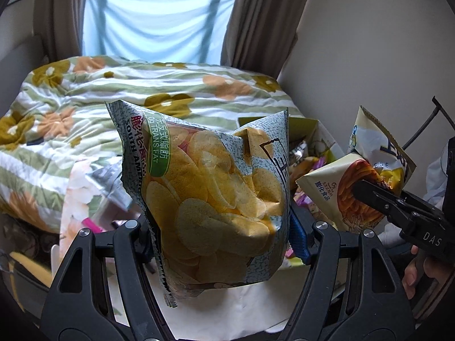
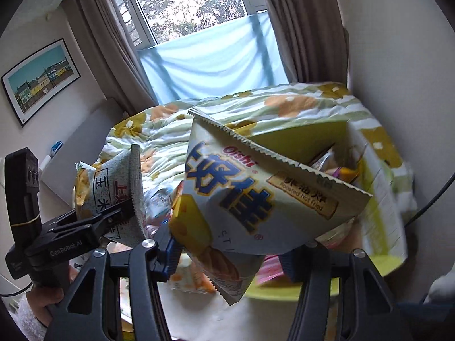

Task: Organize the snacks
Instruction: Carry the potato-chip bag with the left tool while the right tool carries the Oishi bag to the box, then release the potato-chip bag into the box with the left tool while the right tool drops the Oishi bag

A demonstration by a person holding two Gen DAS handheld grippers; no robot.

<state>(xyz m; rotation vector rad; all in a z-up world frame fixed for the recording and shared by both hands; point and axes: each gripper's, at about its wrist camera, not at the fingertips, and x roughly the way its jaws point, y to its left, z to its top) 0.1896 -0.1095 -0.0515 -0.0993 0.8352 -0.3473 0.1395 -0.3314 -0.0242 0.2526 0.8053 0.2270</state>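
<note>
My left gripper (image 1: 224,241) is shut on a grey-green bag of potato chips (image 1: 210,193) and holds it upright in the air; it also shows in the right wrist view (image 2: 113,193) at the left. My right gripper (image 2: 227,253) is shut on a cream Oishi cheese snack bag (image 2: 256,196), tilted, above an open yellow-green box (image 2: 378,199) of snacks. In the left wrist view the right gripper (image 1: 366,190) holds that cream bag (image 1: 378,153) at the right, with a second cream bag of orange sticks (image 1: 338,196) at its fingers.
A bed with a green, white and orange flowered quilt (image 1: 113,93) lies behind. The box of mixed snacks (image 1: 312,147) stands at its right, by the wall. White paper (image 1: 241,307) lies below the grippers. A curtained window and a framed picture (image 2: 39,79) are behind.
</note>
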